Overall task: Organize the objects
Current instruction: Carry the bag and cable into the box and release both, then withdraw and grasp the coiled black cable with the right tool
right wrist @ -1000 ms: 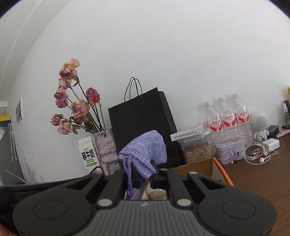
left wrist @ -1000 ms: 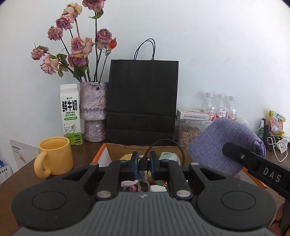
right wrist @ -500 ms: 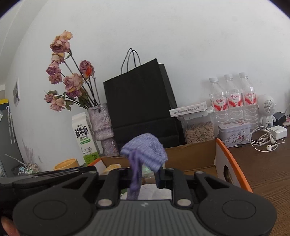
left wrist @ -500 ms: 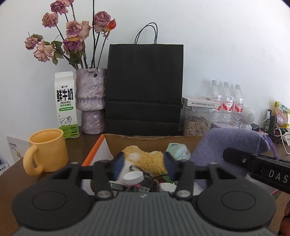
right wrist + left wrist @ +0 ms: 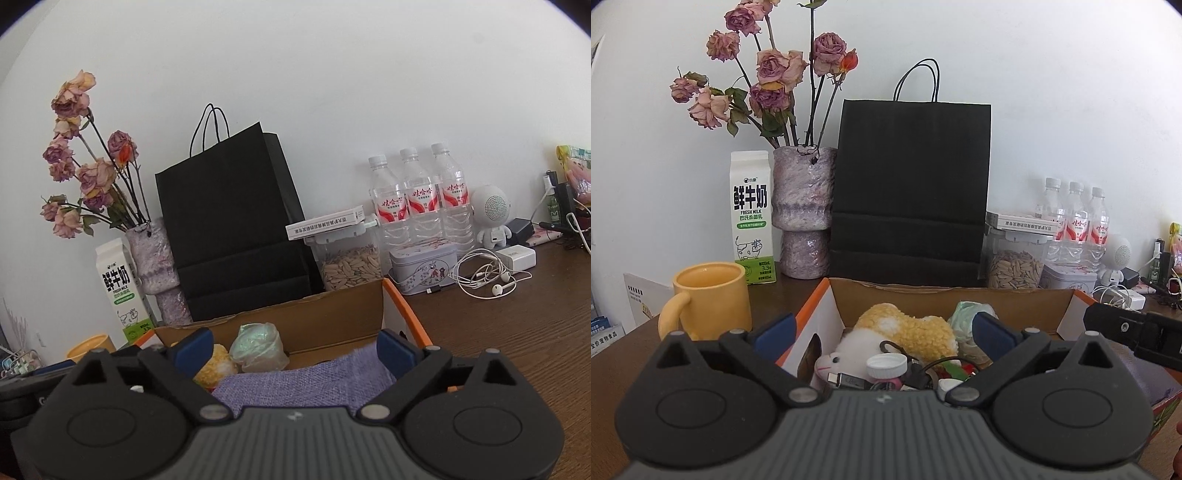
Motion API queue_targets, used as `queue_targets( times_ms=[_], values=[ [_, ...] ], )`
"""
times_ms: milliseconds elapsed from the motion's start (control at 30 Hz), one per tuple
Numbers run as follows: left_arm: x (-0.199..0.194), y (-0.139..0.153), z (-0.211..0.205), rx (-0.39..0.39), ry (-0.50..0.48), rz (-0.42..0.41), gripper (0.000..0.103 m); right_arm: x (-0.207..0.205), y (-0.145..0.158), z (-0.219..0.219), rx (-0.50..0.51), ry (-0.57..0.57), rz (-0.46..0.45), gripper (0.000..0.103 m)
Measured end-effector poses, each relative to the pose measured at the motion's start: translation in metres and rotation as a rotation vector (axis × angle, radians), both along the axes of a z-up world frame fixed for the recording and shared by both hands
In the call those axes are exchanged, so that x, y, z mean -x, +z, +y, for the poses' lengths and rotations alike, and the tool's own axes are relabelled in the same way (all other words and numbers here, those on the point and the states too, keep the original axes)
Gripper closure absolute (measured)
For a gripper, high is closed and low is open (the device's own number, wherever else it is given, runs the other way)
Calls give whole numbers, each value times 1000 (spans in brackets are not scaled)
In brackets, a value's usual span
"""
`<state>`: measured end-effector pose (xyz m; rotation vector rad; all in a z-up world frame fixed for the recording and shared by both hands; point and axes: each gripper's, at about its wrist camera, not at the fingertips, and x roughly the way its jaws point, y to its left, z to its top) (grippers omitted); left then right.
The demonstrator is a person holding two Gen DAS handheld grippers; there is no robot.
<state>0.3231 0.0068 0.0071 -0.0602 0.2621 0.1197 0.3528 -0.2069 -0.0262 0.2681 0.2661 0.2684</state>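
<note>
A cardboard box (image 5: 945,299) with orange edges holds a yellow and white plush toy (image 5: 908,332), a white-capped pink bottle (image 5: 886,365), a black cable (image 5: 916,369) and a pale green bundle (image 5: 962,317). My left gripper (image 5: 882,332) hovers over these; its jaws are opening and nothing is between them. A purple woven pouch (image 5: 295,384) lies in the box (image 5: 314,325) on the right side. My right gripper (image 5: 295,349) stands just above the pouch, its jaws opening, its pads apart from the cloth.
Behind the box stand a black paper bag (image 5: 912,192), a vase of dried roses (image 5: 805,210) and a milk carton (image 5: 751,218). A yellow mug (image 5: 709,299) sits left. Right are a seed jar (image 5: 349,258), water bottles (image 5: 417,199), a tin (image 5: 423,267) and earphones (image 5: 487,277).
Both grippers went from shut to wide open. The left let go of the black cable, which now lies in the box. The right released the purple pouch, which dropped into the box.
</note>
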Motion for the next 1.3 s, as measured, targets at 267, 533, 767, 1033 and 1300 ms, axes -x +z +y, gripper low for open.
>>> queue_targets(
  times_ms=[267, 533, 767, 1033, 1300],
  values=[
    [11, 2, -1, 20, -20, -18, 0, 12, 9, -7, -38, 4, -28, 8],
    [37, 3, -1, 12, -43, -38, 0, 34, 17, -9, -8, 21, -66, 7],
    [64, -2, 4, 3, -42, -18, 0, 59, 15, -7, 57, 51, -64, 7],
    [98, -11, 12, 11, -36, 12, 0, 89, 12, -9, 122, 117, -23, 6],
    [119, -19, 19, 38, -27, 57, 0, 117, 4, -8, 177, 135, 23, 0]
  ],
)
